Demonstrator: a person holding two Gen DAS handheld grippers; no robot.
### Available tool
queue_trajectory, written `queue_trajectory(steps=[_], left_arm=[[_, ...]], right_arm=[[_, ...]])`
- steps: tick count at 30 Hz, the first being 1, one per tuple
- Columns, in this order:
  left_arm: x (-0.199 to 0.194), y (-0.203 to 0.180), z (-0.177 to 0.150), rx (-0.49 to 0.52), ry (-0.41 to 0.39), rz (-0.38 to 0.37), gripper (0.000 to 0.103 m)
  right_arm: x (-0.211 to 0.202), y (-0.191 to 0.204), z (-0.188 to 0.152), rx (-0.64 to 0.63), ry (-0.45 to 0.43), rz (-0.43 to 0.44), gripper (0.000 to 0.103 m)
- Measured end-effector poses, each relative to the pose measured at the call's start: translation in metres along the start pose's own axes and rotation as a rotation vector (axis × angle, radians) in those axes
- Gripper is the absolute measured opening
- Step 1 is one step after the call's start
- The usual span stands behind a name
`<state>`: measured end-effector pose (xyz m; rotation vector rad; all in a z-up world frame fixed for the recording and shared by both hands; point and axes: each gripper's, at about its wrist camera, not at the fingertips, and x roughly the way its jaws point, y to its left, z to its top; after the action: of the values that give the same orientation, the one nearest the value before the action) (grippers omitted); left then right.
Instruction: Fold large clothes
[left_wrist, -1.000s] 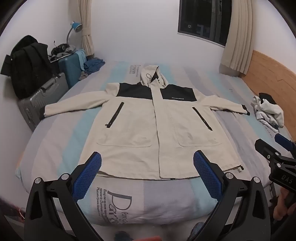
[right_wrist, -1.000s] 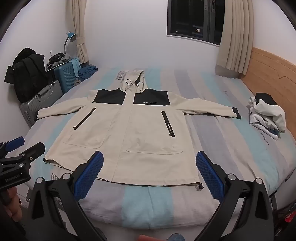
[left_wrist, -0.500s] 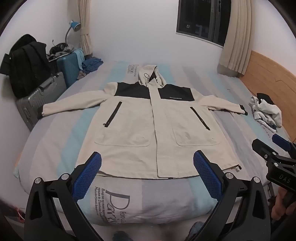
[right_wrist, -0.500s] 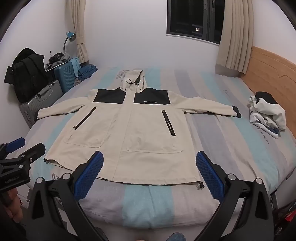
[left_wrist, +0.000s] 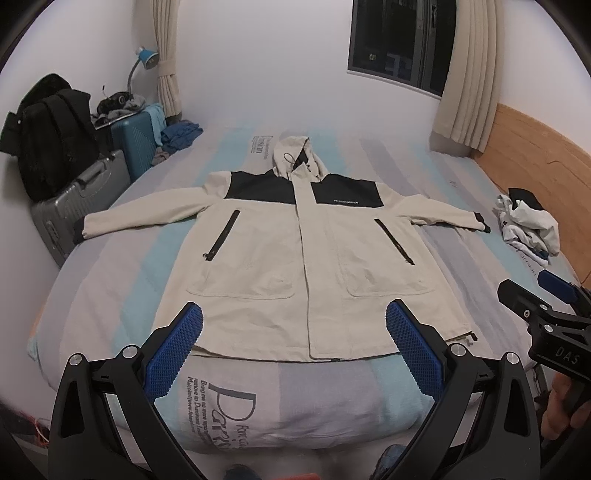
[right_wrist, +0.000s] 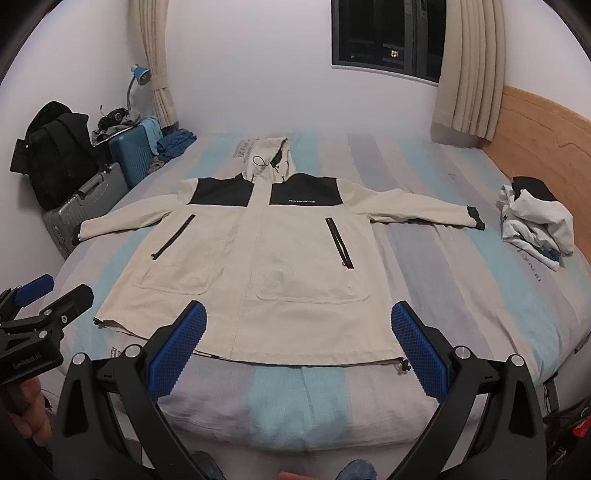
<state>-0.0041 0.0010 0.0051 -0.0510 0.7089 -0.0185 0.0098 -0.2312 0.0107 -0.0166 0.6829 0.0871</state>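
A cream hooded jacket (left_wrist: 295, 258) with black shoulder panels lies flat, front up, on the striped bed (left_wrist: 110, 266), sleeves spread left and right and hood toward the far wall. It also shows in the right wrist view (right_wrist: 258, 266). My left gripper (left_wrist: 294, 332) is open and empty, held above the bed's near edge, just short of the jacket's hem. My right gripper (right_wrist: 298, 332) is open and empty in the same way over the hem. Each gripper shows at the side of the other's view.
A crumpled white and black garment (left_wrist: 528, 225) lies at the bed's right side by the wooden headboard (left_wrist: 535, 147). A grey suitcase (left_wrist: 74, 206), a teal suitcase (left_wrist: 135, 140) and a black backpack (left_wrist: 48, 136) stand left of the bed. The window (left_wrist: 402, 37) and curtains are behind.
Both grippers have shifted slightly, so the jacket sits a little differently in each view. Both stay open and empty. The jacket has not moved.
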Motion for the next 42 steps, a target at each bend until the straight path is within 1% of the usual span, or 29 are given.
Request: queue_trajectory(steps=[7,17,19,24,28,30,31,33,36,42], left_arm=[[-0.0054,-0.0024,0.0029,0.002,-0.002,0.003,0.097],[-0.0085,-0.0022,0.0043,-0.004,-0.001,0.009,0.097],[-0.0083,0.0004,0.003,-0.014,-0.001,0.019,0.097],[-0.0054,0.0018,-0.0004,-0.022,0.004,0.0,0.097],[-0.0017,0.002,-0.0024,-0.035,0.018,-0.026,0.097],[-0.0017,0.0017,-0.0038,-0.031,0.017,-0.028,0.097],[-0.0018,0.0,-0.0051,-0.027,0.016,-0.023,0.097],[-0.0015,-0.0009,-0.0053,-0.027,0.015,-0.017,0.097],[-0.0016,-0.0002,-0.0044,-0.036,0.008,-0.016,0.097],[-0.0008,-0.0007,-0.0044,-0.034,0.007,0.003,0.097]], right_arm=[[-0.0058,0.001,0.0027,0.003,-0.006,-0.019,0.096],[-0.0094,0.0017,0.0038,-0.001,-0.011,-0.024,0.096],[-0.0095,0.0024,0.004,-0.007,-0.011,-0.025,0.096],[-0.0085,0.0046,0.0037,-0.028,-0.015,-0.035,0.096],[-0.006,0.0034,0.0034,-0.031,-0.011,-0.028,0.096],[-0.0053,0.0032,0.0027,-0.034,-0.006,-0.021,0.096],[-0.005,0.0023,0.0026,-0.032,-0.003,-0.009,0.096],[-0.0057,0.0018,0.0019,-0.027,-0.01,-0.018,0.096],[-0.007,0.0003,0.0005,-0.018,-0.016,-0.009,0.096],[-0.0066,0.0009,-0.0006,-0.016,-0.016,-0.031,0.096]])
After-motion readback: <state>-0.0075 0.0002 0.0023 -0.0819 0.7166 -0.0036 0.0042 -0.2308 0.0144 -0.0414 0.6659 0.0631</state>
